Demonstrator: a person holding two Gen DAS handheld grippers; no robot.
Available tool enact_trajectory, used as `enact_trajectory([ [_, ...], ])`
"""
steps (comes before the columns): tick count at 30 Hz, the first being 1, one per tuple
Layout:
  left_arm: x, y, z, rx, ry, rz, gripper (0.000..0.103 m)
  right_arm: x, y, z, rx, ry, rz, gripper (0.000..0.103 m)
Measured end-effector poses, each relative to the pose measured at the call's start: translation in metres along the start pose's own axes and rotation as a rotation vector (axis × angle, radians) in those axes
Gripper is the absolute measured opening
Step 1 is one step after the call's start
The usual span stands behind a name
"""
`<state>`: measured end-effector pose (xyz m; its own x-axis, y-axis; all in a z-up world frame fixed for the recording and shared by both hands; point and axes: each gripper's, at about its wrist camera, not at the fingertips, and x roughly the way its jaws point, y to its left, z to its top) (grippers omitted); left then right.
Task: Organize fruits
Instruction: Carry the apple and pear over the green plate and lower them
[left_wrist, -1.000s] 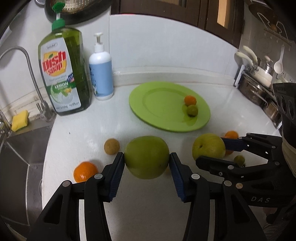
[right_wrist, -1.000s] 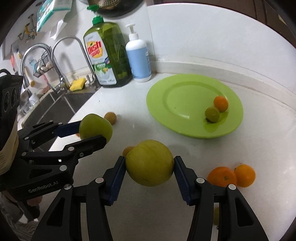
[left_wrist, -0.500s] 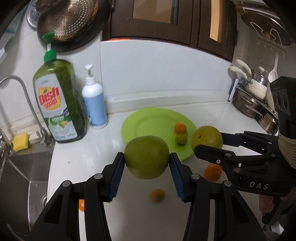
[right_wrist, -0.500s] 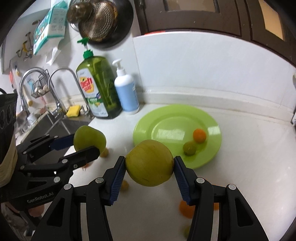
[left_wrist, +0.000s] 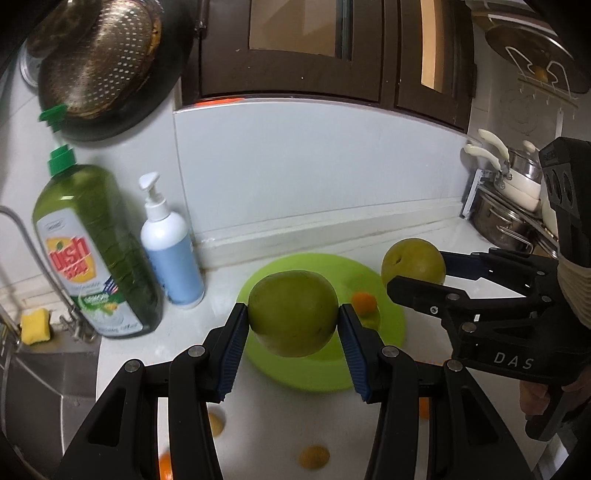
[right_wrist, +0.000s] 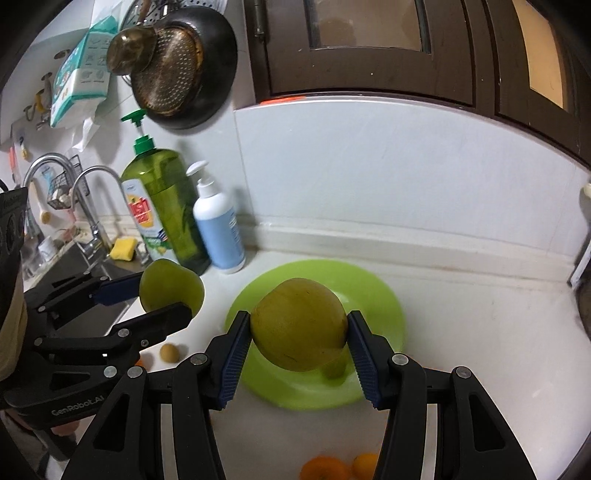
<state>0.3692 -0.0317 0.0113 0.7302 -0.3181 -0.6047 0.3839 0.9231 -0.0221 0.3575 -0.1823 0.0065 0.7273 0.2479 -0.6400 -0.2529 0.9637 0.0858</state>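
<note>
Left wrist view: 1 green fruit (left_wrist: 293, 313) is clamped in the left hand-held gripper (left_wrist: 293, 334), 1 yellowish fruit (right_wrist: 298, 324) in the right hand-held gripper (right_wrist: 298, 341), above the plate (right_wrist: 384, 306) (2 small fruits there already); several remain on the counter (right_wrist: 480, 332).

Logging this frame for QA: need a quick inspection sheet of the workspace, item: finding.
Surface: white counter, small fruits loose on it.
Job's things: green plate holds small orange fruit; oranges lie in front of the plate.
Clutter: dish soap bottle, white pump bottle, yellow sponge.
Grippers: left gripper shut on green apple; right gripper shut on yellow-green apple; both raised over the plate.
Cables: nothing seen.
Surroundings: sink and faucet, hanging colander, dark cabinets, pots.
</note>
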Motion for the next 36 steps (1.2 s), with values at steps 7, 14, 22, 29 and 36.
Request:
enact_trajectory([
  [7, 0.035, -0.001, 0.019, 0.039, 0.031, 0.013, 0.049, 0.035, -0.021, 0.013, 0.015, 0.06, 0.007, 0.053],
  [14, 0.073, 0.003, 0.03, 0.043, 0.101, -0.005, 0.049, 0.076, -0.042, 0.018, 0.027, 0.135, -0.014, 0.053],
  [22, 0.115, 0.006, 0.03, 0.047, 0.19, -0.016, 0.049, 0.116, -0.054, 0.02, 0.016, 0.209, -0.018, 0.053],
  [29, 0.144, 0.013, 0.023, 0.022, 0.266, -0.029, 0.049, 0.142, -0.061, 0.017, 0.009, 0.258, -0.017, 0.053],
  [36, 0.159, 0.015, 0.019, -0.015, 0.309, -0.042, 0.049, 0.153, -0.066, 0.014, 0.017, 0.289, -0.004, 0.053],
])
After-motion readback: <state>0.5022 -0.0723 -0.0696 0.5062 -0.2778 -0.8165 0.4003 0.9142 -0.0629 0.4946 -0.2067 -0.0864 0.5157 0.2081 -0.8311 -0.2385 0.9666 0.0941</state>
